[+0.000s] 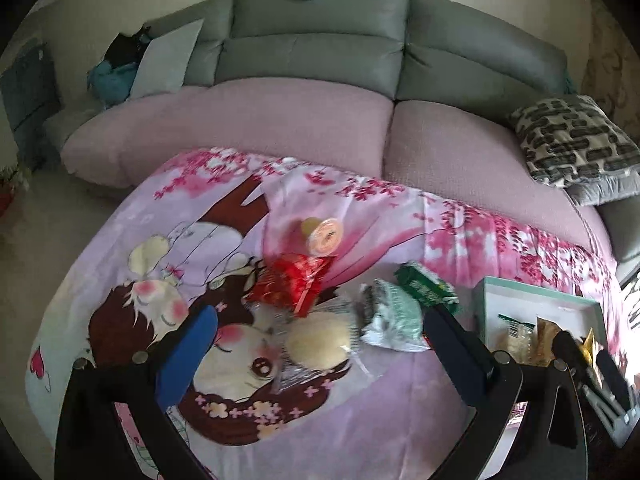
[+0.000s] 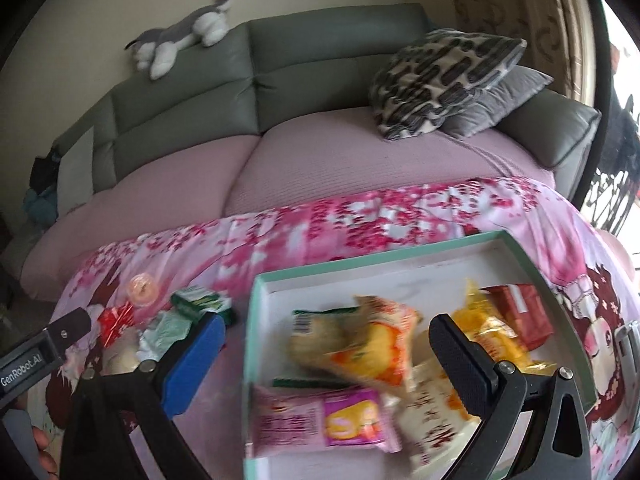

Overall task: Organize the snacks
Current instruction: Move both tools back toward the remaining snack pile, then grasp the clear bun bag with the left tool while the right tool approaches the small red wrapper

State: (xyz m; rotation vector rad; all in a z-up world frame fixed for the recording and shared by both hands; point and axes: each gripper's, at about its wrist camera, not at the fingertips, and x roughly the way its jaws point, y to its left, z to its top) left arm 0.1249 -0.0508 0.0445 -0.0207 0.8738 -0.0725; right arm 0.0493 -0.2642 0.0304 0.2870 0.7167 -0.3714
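My left gripper (image 1: 320, 344) is open wide and hangs low over the pink cartoon cloth. A round pale bun in a clear wrapper (image 1: 316, 344) lies between its fingers, untouched. Just beyond lie a red packet (image 1: 292, 284), a jelly cup (image 1: 324, 234), a grey-green packet (image 1: 390, 316) and a green packet (image 1: 426, 286). My right gripper (image 2: 328, 360) is open above the teal-rimmed box (image 2: 380, 258). Under it lies a blurred orange packet (image 2: 376, 344) that neither pad touches. Also in the box are a pink packet (image 2: 320, 420), a yellow packet (image 2: 492, 332) and a red carton (image 2: 520, 304).
A grey sofa with a pink seat cover (image 1: 280, 120) stands right behind the cloth-covered surface. On it sit a patterned pillow (image 2: 440, 84) and a plush dog (image 2: 180, 36). A left gripper finger (image 2: 68, 326) shows at the left edge of the right wrist view.
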